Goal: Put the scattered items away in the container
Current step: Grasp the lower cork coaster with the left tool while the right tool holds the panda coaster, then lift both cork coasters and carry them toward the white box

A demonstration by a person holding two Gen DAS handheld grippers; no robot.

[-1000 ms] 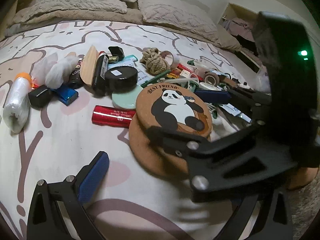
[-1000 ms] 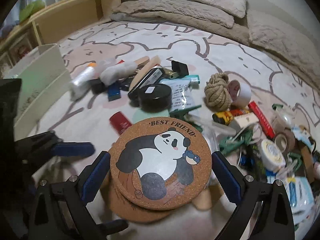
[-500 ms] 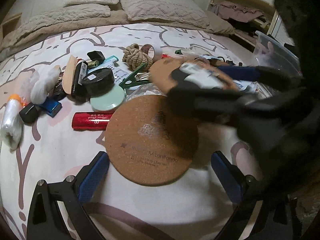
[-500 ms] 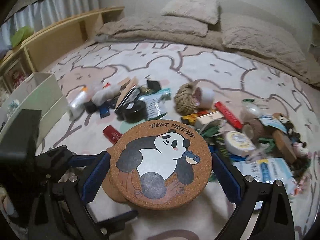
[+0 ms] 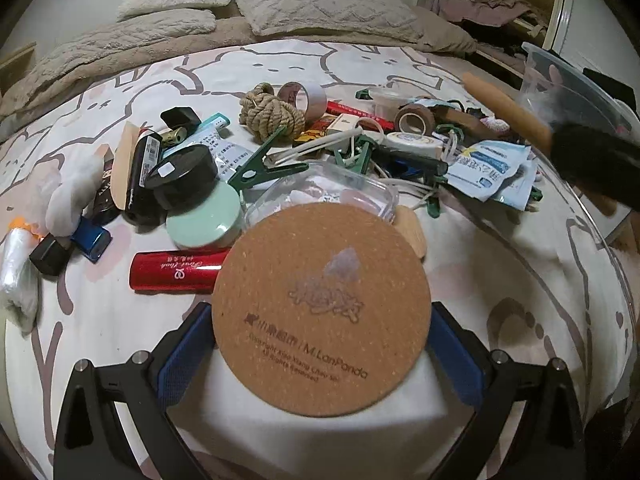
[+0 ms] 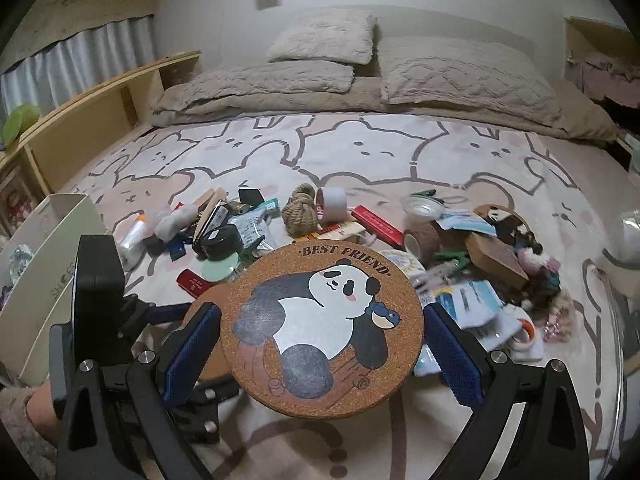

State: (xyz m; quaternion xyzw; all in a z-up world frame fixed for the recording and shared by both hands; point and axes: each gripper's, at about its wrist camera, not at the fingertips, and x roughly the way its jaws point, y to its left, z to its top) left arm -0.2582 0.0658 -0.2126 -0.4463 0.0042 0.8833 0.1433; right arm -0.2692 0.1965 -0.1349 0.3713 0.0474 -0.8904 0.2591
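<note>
My right gripper (image 6: pixel 320 344) is shut on a round cork coaster with a panda print (image 6: pixel 322 330) and holds it above the bed. My left gripper (image 5: pixel 320 344) is shut on a second, plain cork coaster (image 5: pixel 322 308), its printed back facing up. In the right wrist view the left gripper (image 6: pixel 168 320) sits low at the left with that coaster's edge showing. A pile of scattered items (image 5: pixel 280 140) lies on the bedspread beyond. A clear plastic container (image 5: pixel 576 88) stands at the right edge.
The pile holds a red tube (image 5: pixel 176 270), a green round lid (image 5: pixel 204 216), a black round tin (image 5: pixel 182 176), a rope ball (image 5: pixel 272 116), tape rolls (image 5: pixel 414 118) and packets (image 5: pixel 484 168). A white box (image 6: pixel 48 264) stands at the left. Pillows (image 6: pixel 320 40) lie behind.
The right gripper lifted the panda coaster up and away to the right. The left gripper closed on the plain coaster that lay under it.
</note>
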